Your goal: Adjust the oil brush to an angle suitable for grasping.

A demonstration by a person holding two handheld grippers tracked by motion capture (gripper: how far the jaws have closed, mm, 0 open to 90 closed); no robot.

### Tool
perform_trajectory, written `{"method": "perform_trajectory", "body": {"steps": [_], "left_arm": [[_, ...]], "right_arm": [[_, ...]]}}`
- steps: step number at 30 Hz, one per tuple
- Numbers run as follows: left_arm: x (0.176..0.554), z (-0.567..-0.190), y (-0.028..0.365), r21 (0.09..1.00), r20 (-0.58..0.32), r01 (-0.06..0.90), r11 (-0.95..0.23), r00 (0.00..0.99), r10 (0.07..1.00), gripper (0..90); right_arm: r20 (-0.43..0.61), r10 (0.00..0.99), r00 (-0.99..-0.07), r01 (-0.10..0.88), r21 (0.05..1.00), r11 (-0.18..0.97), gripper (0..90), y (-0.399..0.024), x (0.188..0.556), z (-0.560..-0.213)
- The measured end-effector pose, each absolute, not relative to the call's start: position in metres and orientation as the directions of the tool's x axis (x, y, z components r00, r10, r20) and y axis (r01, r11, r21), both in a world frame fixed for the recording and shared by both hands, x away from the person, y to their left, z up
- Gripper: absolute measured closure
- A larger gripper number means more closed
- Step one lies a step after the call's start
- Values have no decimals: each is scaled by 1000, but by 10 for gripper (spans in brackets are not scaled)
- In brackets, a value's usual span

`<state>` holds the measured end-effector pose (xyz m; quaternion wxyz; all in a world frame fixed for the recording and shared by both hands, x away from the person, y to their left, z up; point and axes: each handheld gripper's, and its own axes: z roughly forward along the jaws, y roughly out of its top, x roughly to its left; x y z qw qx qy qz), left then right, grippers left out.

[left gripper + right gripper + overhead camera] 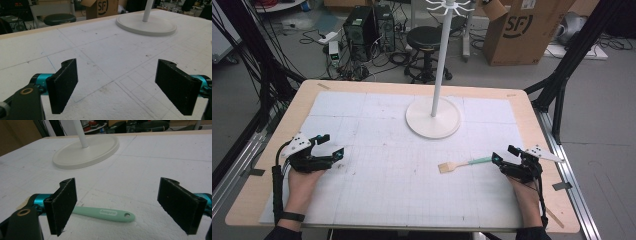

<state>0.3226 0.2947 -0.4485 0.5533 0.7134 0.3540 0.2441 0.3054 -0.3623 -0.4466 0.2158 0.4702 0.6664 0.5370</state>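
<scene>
At lower right of the high view, the right gripper (502,154) holds its flat black textured jaws apart beside a mint-handled brush (460,164) with tan bristles. The left gripper (331,145), lower left, gapes likewise above the white gridded mat (387,130).

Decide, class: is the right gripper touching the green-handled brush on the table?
Apart. In the right gripper view the open right gripper has white table showing between both jaws and the brush, which lies flat, ungripped.
</scene>
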Motion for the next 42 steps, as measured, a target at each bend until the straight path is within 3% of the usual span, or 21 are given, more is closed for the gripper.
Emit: {"method": "perform_trajectory", "body": {"steps": [19,25,42], "left_arm": [[323,-448,295,962,-55,245,-124,615,786,180],[323,-448,291,957,-132,282,-69,634,762,174],[326,-435,270,951,-165,300,-73,695,700,136]], "right_arm": [[224,860,-458,397,918,-28,152,-363,305,-447],[225,860,-458,396,918,-29,152,-363,306,-447],[234,859,-455,401,915,-37,152,-364,306,-447]]}}
